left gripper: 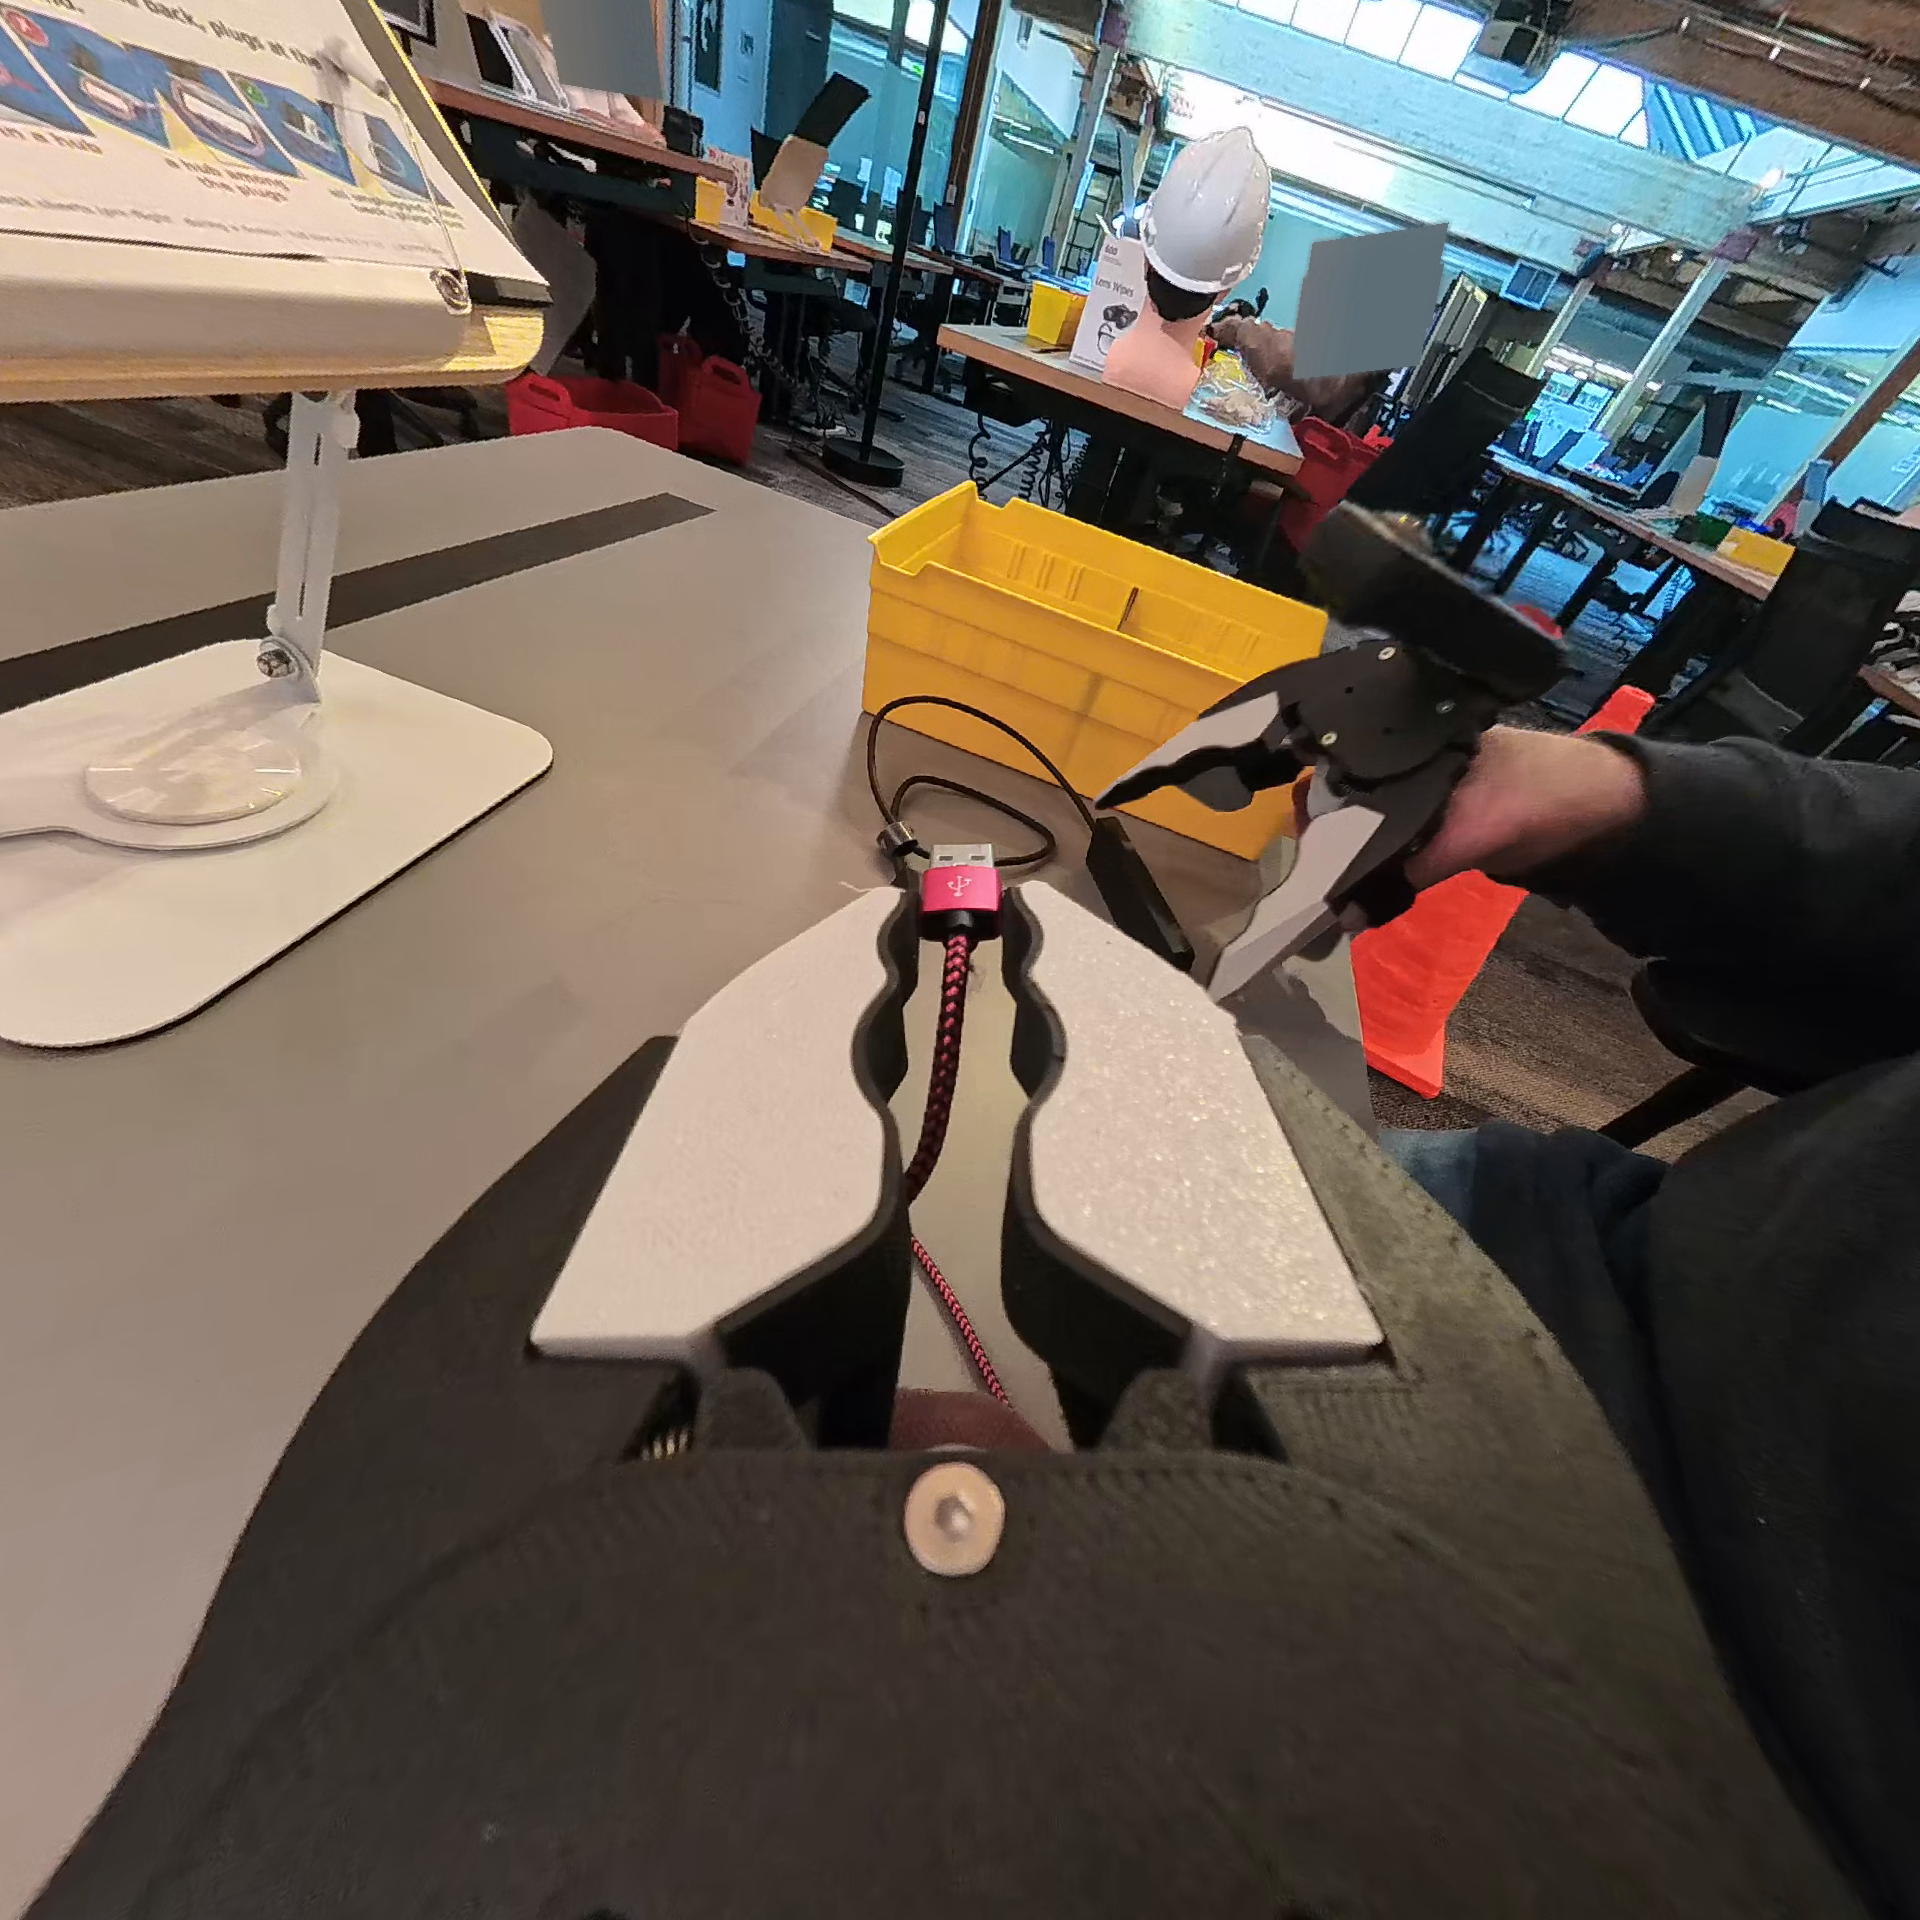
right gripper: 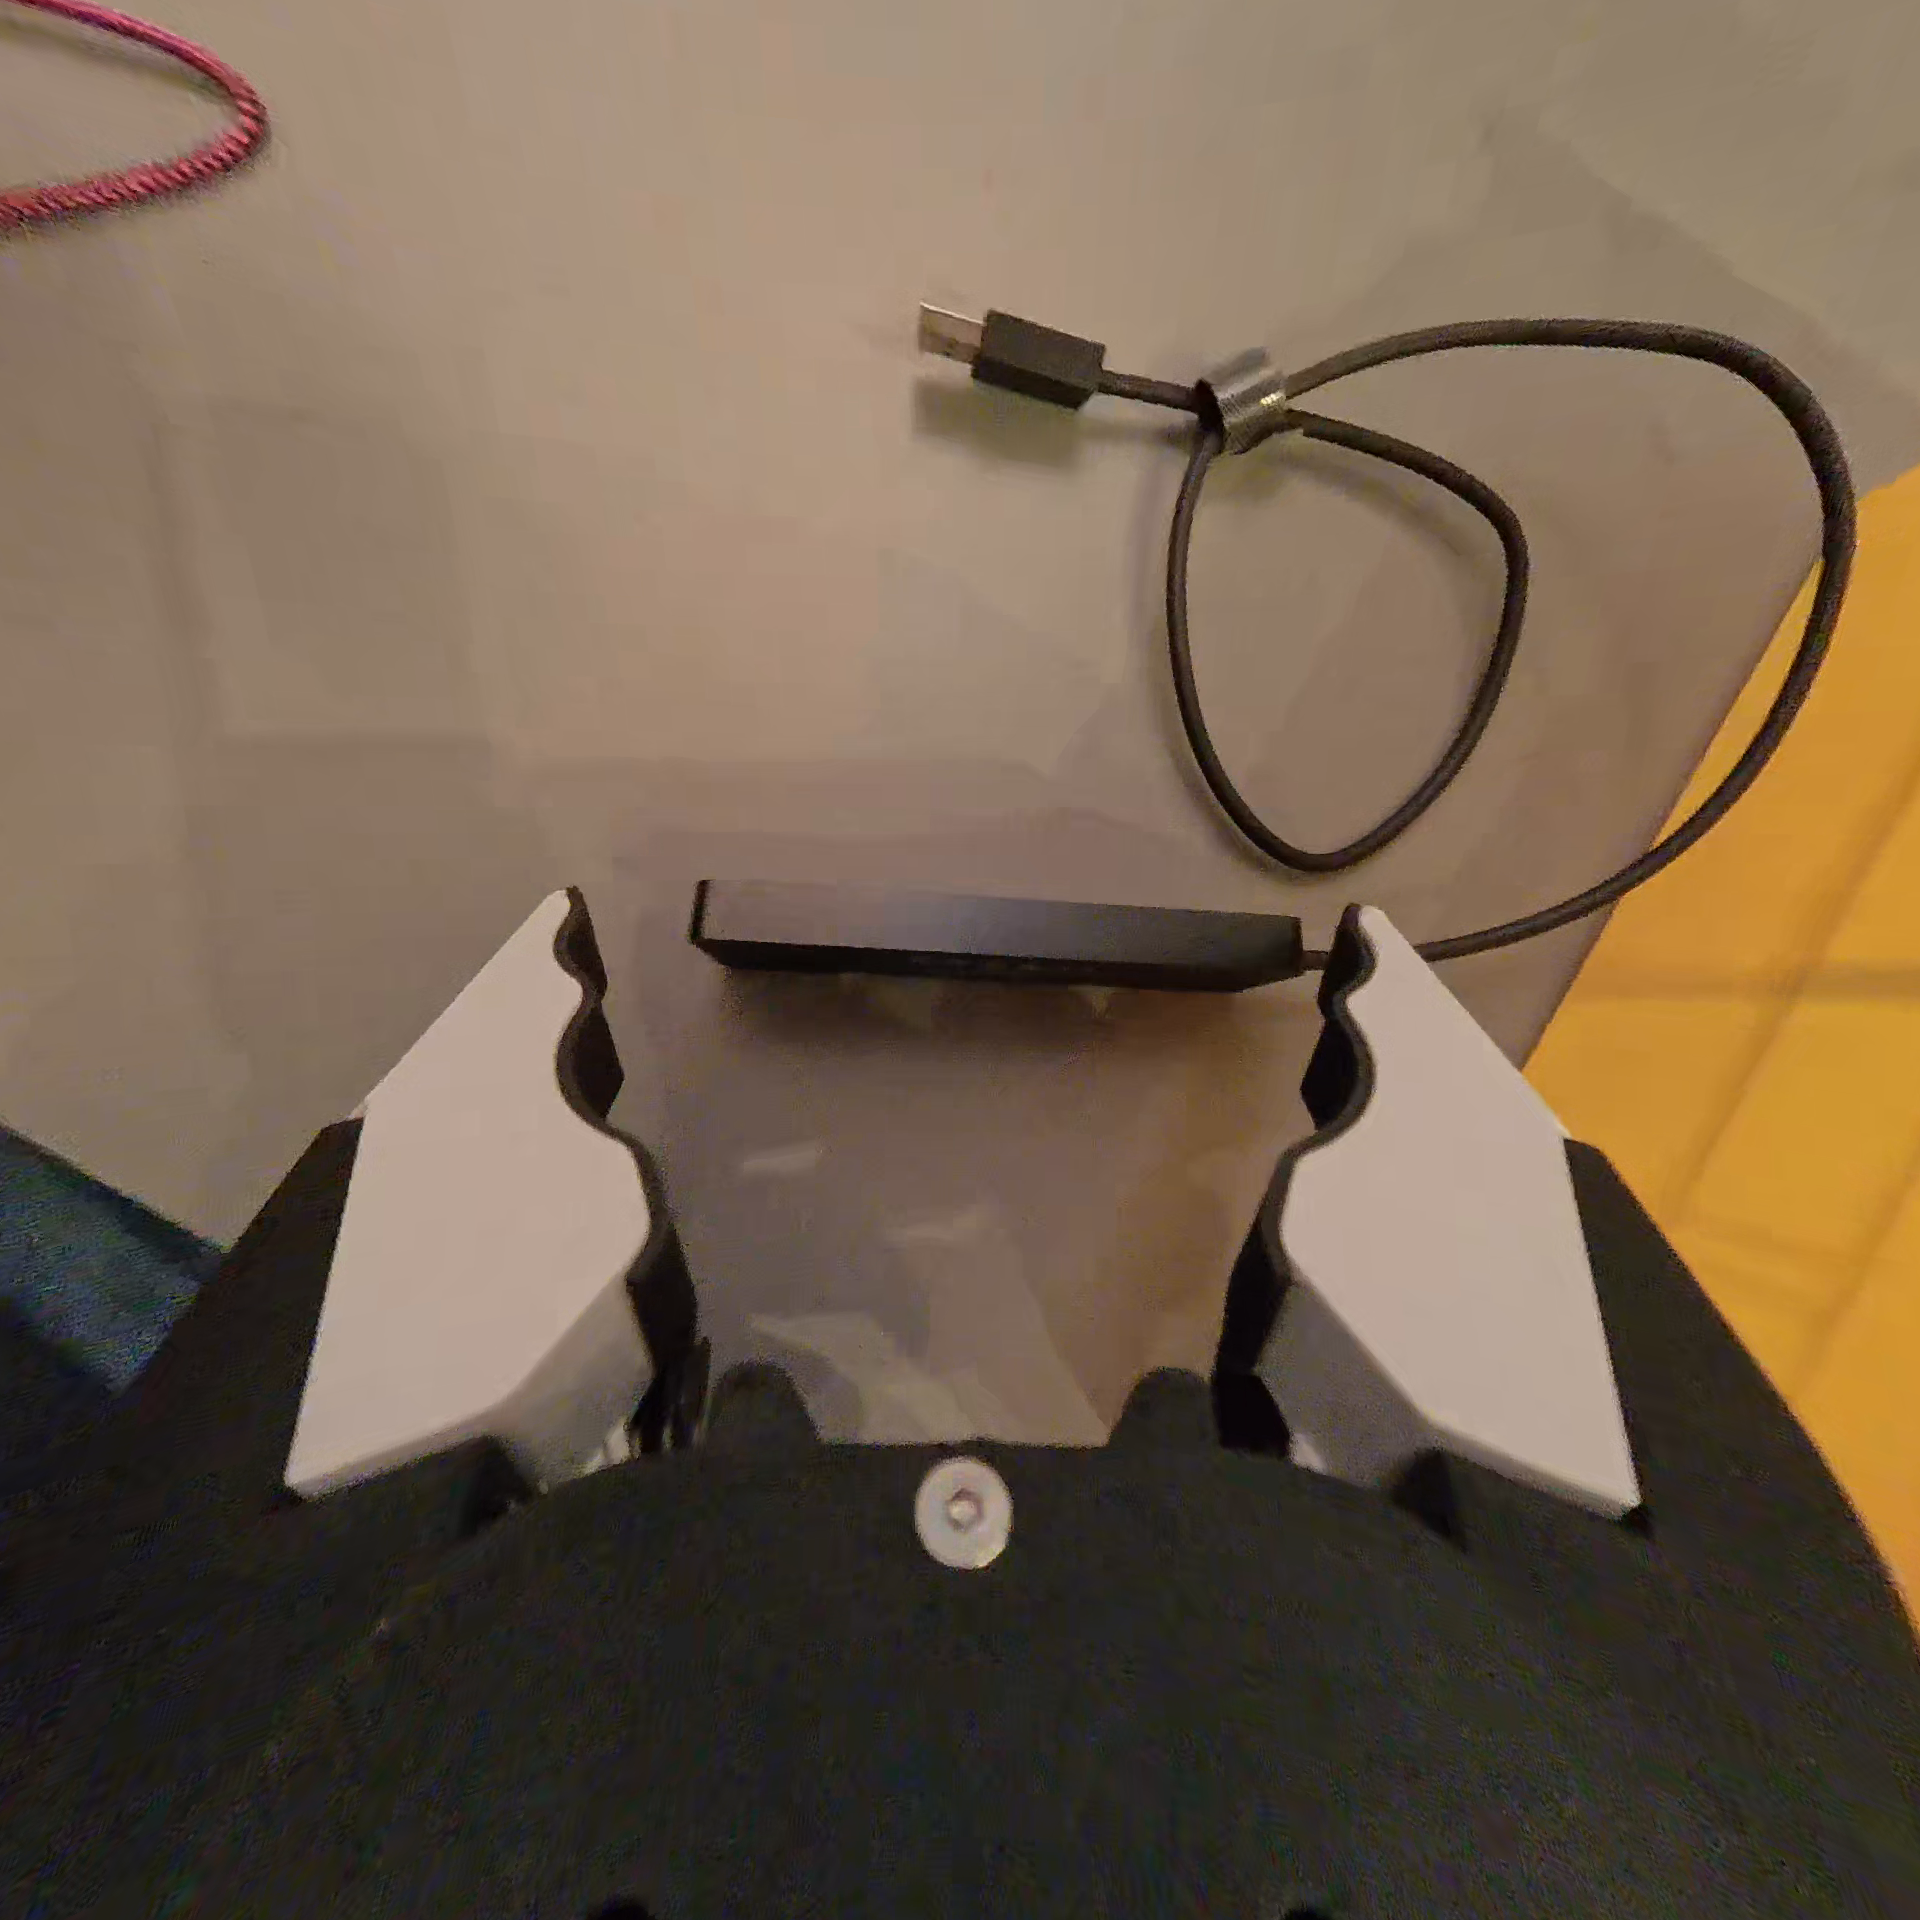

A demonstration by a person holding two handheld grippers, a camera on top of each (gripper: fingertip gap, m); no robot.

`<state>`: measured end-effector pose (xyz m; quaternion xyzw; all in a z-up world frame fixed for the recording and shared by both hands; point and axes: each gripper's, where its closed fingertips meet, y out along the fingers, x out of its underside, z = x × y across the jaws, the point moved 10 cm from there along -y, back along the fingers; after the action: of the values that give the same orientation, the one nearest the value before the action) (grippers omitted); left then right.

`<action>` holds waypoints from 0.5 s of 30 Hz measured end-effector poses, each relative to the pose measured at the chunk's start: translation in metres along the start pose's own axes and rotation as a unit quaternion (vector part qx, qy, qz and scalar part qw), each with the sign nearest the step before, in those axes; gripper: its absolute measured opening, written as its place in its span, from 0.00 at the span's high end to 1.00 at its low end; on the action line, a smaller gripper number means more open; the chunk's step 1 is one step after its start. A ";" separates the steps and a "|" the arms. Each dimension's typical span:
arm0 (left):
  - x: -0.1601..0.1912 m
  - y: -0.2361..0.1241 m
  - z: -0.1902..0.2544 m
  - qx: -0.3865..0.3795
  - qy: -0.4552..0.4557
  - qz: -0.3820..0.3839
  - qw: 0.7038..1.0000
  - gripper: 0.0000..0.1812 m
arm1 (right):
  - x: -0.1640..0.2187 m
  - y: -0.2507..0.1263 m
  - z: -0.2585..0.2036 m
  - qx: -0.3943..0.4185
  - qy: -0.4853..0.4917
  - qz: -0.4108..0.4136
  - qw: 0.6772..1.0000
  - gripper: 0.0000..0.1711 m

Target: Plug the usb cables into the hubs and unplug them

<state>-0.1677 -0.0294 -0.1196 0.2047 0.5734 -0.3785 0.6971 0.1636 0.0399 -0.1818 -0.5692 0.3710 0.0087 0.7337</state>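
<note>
Braided pink-and-black cable (left gripper: 948,1049) with pink USB plug (left gripper: 958,886), pinched in left claw (left gripper: 958,906).

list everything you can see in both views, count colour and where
usb cable: 1, pink and black braid, its pink plug held in the left claw, pointing forward
usb hub: 1, black, flat on the table between the right claw's open fingers
hub lead: 1, black, looped with a grey tie, plug lying free on the table
table: 1, grey
bin: 1, yellow, far right of the table
instruction stand: 1, white, left of the table, holding a printed sheet
cone: 1, orange, on the floor at right
hard hat on a dummy head: 1, white, on a far table
left claw: shut on the plug
right claw: open above the hub
hand: 1, dark sleeve, holding the right claw
</note>
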 end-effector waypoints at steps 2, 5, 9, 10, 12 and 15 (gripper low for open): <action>0.001 0.000 0.000 0.002 -0.001 0.000 1.000 0.92 | 0.003 0.008 0.003 0.019 -0.008 -0.023 1.000 0.24; 0.003 0.000 -0.002 0.003 -0.005 0.000 1.000 0.92 | 0.005 0.014 0.005 0.017 -0.001 -0.036 0.999 0.26; 0.004 -0.001 -0.004 0.004 -0.009 0.002 1.000 0.92 | 0.004 0.014 0.005 0.005 0.004 -0.035 0.999 0.26; 0.004 -0.001 -0.005 0.004 -0.010 0.002 1.000 0.92 | 0.003 0.013 0.005 -0.009 0.009 -0.025 1.000 0.26; 0.004 -0.001 -0.005 0.004 -0.010 0.003 1.000 0.92 | 0.001 0.012 0.004 -0.044 0.031 0.002 0.999 0.26; 0.005 -0.001 -0.005 0.004 -0.011 0.003 1.000 0.92 | -0.004 0.012 0.001 -0.077 0.030 0.043 0.996 0.26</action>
<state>-0.1716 -0.0278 -0.1251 0.2048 0.5637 -0.3808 0.7037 0.1563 0.0468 -0.1897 -0.6076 0.4150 0.0516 0.6753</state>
